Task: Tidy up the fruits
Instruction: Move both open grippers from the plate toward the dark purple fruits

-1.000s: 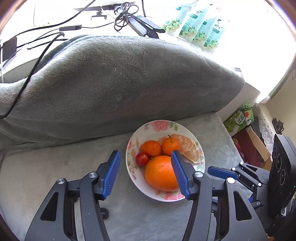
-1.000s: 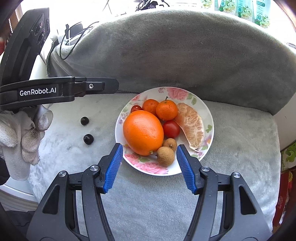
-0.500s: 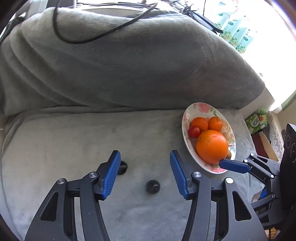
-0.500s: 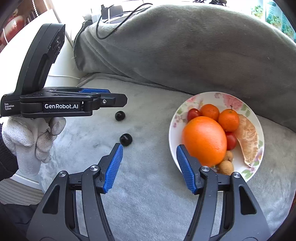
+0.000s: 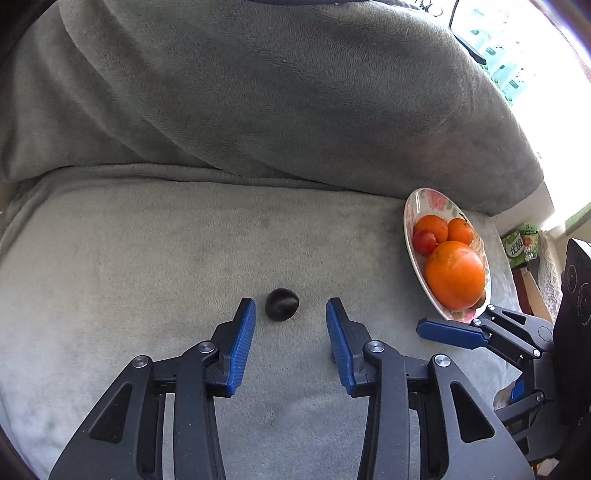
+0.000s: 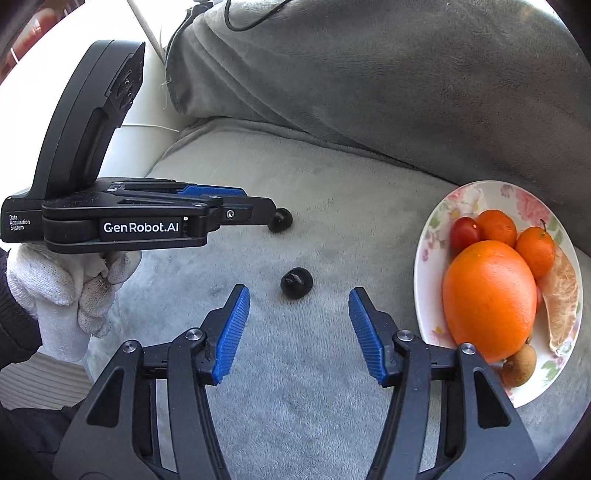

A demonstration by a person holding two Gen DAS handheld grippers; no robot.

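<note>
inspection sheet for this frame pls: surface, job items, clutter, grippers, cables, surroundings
Surface: grey plush blanket over a seat and backrest.
Job's things: floral plate at right holds a large orange, two small oranges, a red tomato, a peeled citrus segment and brown longan-like fruits. Two dark round fruits lie loose on the blanket: far one, near one.
Clutter: nothing seen on the seat.
Grippers: left gripper jaws have just been closing, far dark fruit between the tips, not yet pinched. Right gripper open, near dark fruit just ahead.
Cables: black cable on the backrest top.
Surroundings: green packet, white-gloved hand.
</note>
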